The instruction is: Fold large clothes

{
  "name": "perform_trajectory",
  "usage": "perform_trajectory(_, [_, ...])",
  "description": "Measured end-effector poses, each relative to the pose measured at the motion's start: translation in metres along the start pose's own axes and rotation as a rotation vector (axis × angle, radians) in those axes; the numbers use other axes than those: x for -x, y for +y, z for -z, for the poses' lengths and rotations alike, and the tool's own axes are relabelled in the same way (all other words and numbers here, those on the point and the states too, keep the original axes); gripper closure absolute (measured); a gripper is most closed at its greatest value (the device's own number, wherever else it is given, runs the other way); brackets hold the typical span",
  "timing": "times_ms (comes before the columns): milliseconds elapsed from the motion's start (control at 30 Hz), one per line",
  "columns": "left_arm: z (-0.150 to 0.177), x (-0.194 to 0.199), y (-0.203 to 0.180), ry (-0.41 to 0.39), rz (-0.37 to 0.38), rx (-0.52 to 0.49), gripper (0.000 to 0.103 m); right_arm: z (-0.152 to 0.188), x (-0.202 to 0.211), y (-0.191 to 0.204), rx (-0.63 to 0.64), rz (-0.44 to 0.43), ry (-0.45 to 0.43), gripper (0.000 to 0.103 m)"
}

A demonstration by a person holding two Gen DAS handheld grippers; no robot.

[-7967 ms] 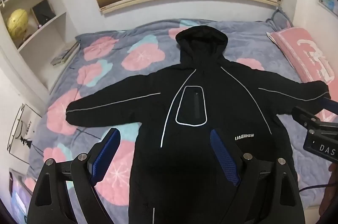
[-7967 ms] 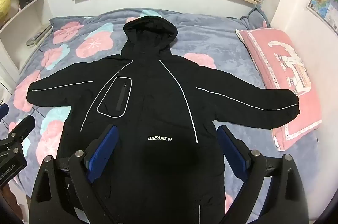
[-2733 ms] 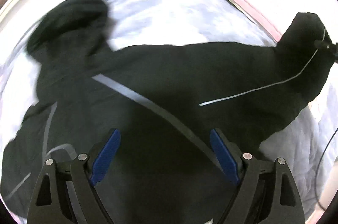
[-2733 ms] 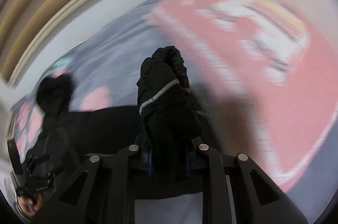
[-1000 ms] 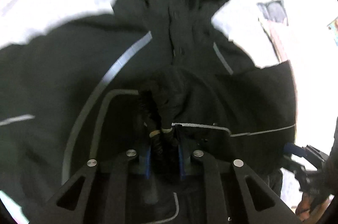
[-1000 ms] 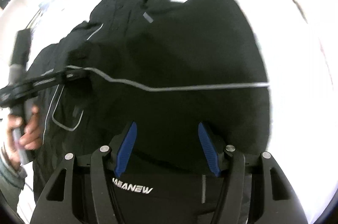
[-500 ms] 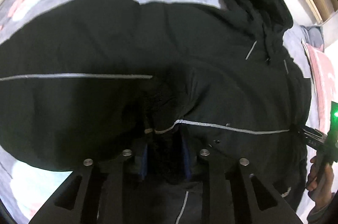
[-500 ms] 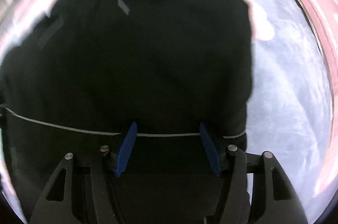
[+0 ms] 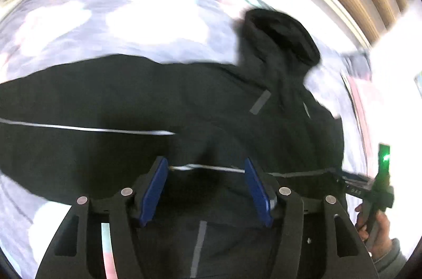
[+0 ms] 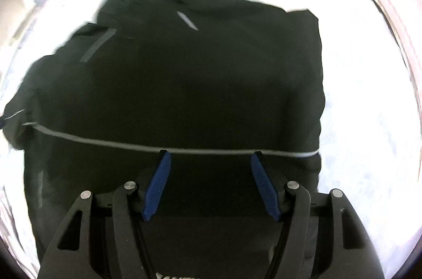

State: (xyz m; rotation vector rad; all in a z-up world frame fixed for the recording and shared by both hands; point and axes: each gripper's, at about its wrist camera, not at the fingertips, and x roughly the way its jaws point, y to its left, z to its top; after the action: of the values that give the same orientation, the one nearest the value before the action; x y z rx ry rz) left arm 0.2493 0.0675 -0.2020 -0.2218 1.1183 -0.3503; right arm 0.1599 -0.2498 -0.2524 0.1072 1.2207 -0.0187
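Lying face up across the bed (image 9: 147, 23), one black hooded jacket (image 10: 184, 84) is seen with its fold only partly made. One sleeve (image 10: 168, 151) has been laid flat across the chest, its thin reflective stripe running from side to side in the right wrist view; that first fold can be judged as done. A second sleeve (image 9: 79, 105) is seen stretched out sideways over the bedcover in the left wrist view, so its turn is judged to be next. The hood (image 9: 279, 39) is unfolded and points toward the headboard, and the lower body of the jacket has not been brought up yet, as far as can be told.

Just released, the cuff end of the folded sleeve lies between the fingers of the left gripper (image 9: 205, 189): its jaws have just been opening, and the blue pads are now spread with no pinch on the cloth. The right gripper (image 10: 209, 184) is likewise held spread above the folded sleeve, with nothing clamped.

By count: one jacket, one hood, two sleeves, one folded and one out. Two grippers are in play, and the right one is also caught at the edge of the left wrist view, with a person's hand (image 9: 375, 229) on its handle and a green light lit. One pink pillow (image 9: 362, 99) is made out, blurred, at the far side of the bed.
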Motion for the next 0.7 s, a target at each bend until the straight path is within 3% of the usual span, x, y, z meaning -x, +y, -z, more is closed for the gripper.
perform_trajectory(100, [0.008, -0.043, -0.03, 0.059, -0.006, -0.05, 0.041, 0.014, 0.004, 0.019, 0.052, 0.042, -0.013, 0.035])
perform_trajectory(167, [0.016, -0.078, -0.042, 0.103, -0.002, -0.035, 0.041, 0.022, -0.007, 0.025, 0.073, 0.068, 0.023, 0.035])
perform_trajectory(267, [0.027, -0.111, -0.039, 0.148, -0.108, -0.019, 0.041, 0.038, -0.027, 0.026, 0.081, 0.085, 0.089, 0.035])
perform_trajectory(333, [0.03, -0.12, -0.043, 0.136, -0.144, -0.048, 0.041, 0.042, -0.04, 0.025, 0.088, 0.081, 0.1, 0.035])
perform_trajectory(500, [0.029, -0.121, -0.047, 0.147, -0.148, -0.064, 0.041, 0.041, -0.044, 0.028, 0.067, 0.109, 0.097, 0.035])
perform_trajectory(600, [0.021, -0.091, -0.029, 0.136, -0.038, 0.025, 0.04, 0.039, -0.045, 0.033, 0.079, 0.115, 0.088, 0.035])
perform_trajectory(700, [0.02, -0.048, 0.006, 0.042, 0.023, 0.138, 0.04, 0.038, -0.044, 0.033, 0.091, 0.11, 0.094, 0.035])
